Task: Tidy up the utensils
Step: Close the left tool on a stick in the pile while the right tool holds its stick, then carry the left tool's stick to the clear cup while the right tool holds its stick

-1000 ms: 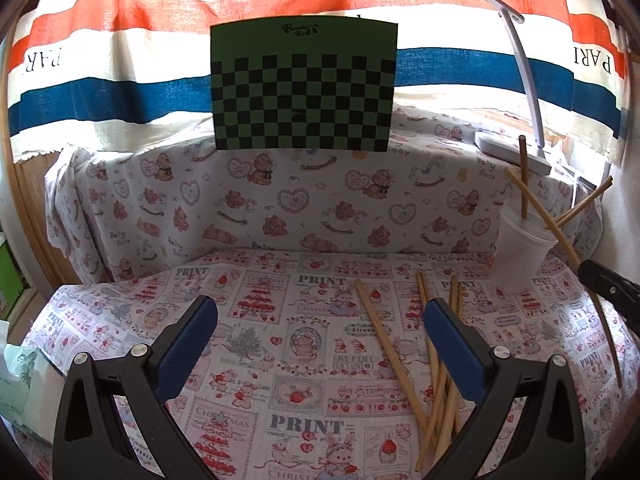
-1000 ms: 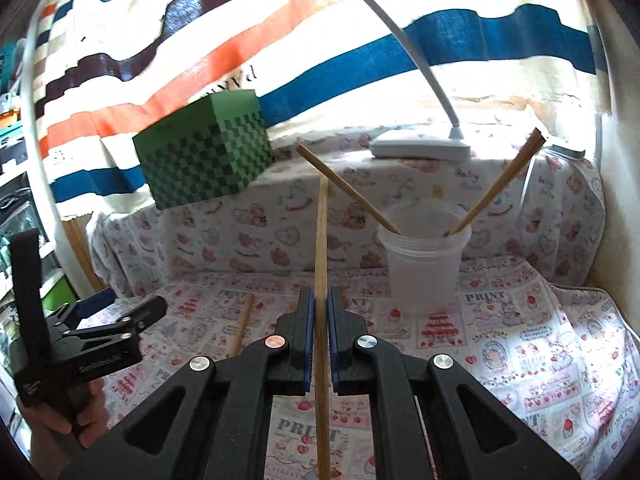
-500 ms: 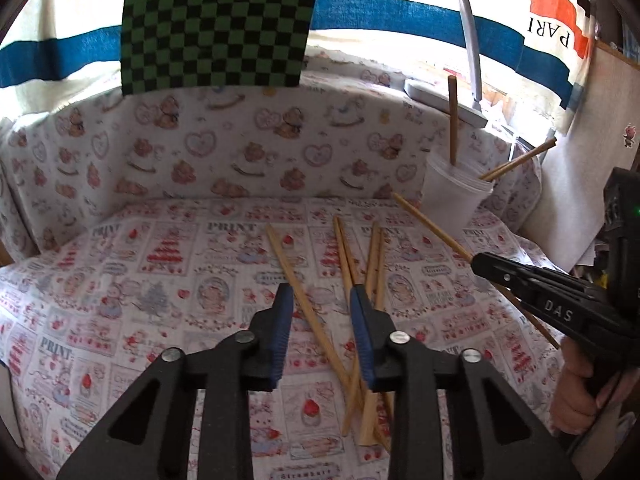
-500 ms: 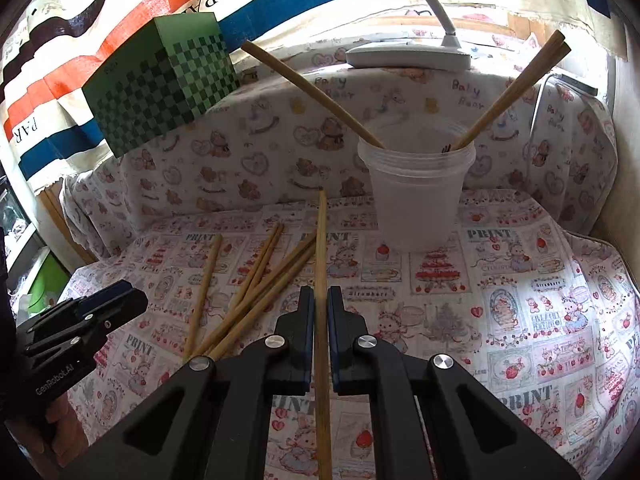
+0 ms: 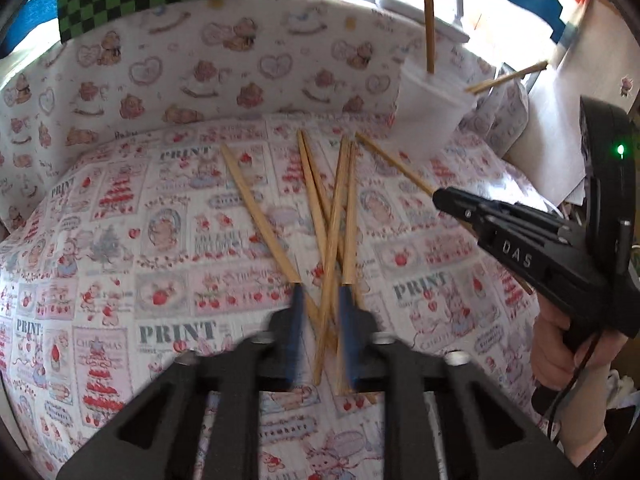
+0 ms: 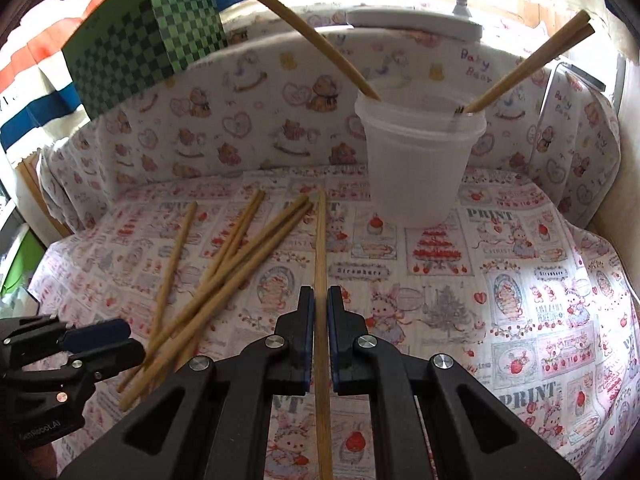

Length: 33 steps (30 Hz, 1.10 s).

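Left wrist view shows the left gripper [image 5: 318,308] closing on crossed chopsticks [image 5: 332,236] in the loose pile (two may lift together, or one may slip). Its counterpart, the right gripper [image 6: 319,312], is clamped on one chopstick [image 6: 321,248], which could miss or tip the plastic cup [image 6: 418,160].

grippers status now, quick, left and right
left gripper: fingers closed down over the loose chopsticks; blurred, so a firm grip cannot be told
right gripper: closed, holding one chopstick
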Each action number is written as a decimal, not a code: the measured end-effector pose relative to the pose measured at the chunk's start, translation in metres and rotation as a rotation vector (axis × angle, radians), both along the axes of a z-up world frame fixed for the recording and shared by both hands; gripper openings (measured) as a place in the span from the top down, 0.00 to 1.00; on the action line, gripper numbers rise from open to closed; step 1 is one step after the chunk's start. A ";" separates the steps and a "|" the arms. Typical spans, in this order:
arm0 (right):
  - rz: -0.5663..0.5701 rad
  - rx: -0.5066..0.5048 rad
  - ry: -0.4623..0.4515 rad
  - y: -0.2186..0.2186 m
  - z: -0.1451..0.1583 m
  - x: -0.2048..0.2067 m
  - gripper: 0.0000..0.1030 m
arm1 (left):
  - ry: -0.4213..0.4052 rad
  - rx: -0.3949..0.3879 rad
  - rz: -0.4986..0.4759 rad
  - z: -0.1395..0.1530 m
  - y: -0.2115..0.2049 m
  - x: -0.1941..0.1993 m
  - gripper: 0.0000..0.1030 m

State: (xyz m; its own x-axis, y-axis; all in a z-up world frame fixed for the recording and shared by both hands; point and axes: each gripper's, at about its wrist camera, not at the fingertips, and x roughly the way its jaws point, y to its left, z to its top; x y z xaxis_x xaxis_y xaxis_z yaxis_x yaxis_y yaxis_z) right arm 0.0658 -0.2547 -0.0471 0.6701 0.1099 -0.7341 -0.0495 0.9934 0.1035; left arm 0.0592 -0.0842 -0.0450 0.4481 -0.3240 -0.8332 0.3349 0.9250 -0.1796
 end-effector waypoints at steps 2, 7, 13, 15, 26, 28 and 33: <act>-0.009 -0.004 0.006 -0.001 -0.002 0.002 0.93 | 0.009 0.013 0.009 -0.002 0.000 0.001 0.95; -0.016 -0.002 0.015 -0.004 -0.004 0.004 0.93 | 0.032 -0.020 0.008 -0.003 0.004 0.002 0.95; -0.016 -0.005 0.014 -0.004 -0.003 0.005 0.93 | 0.013 0.005 0.013 -0.002 0.003 0.001 0.95; -0.016 -0.006 0.014 -0.003 -0.003 0.004 0.93 | 0.008 0.007 0.005 -0.003 0.000 0.001 0.95; -0.022 -0.005 0.032 -0.003 -0.004 0.005 0.93 | 0.056 -0.020 -0.002 -0.012 0.002 0.010 0.94; -0.020 -0.004 0.039 -0.003 -0.005 0.005 0.93 | 0.062 -0.030 0.000 -0.012 0.004 0.010 0.95; -0.018 0.011 0.061 -0.003 -0.009 0.008 0.93 | -0.058 -0.063 0.034 0.007 0.012 0.002 0.96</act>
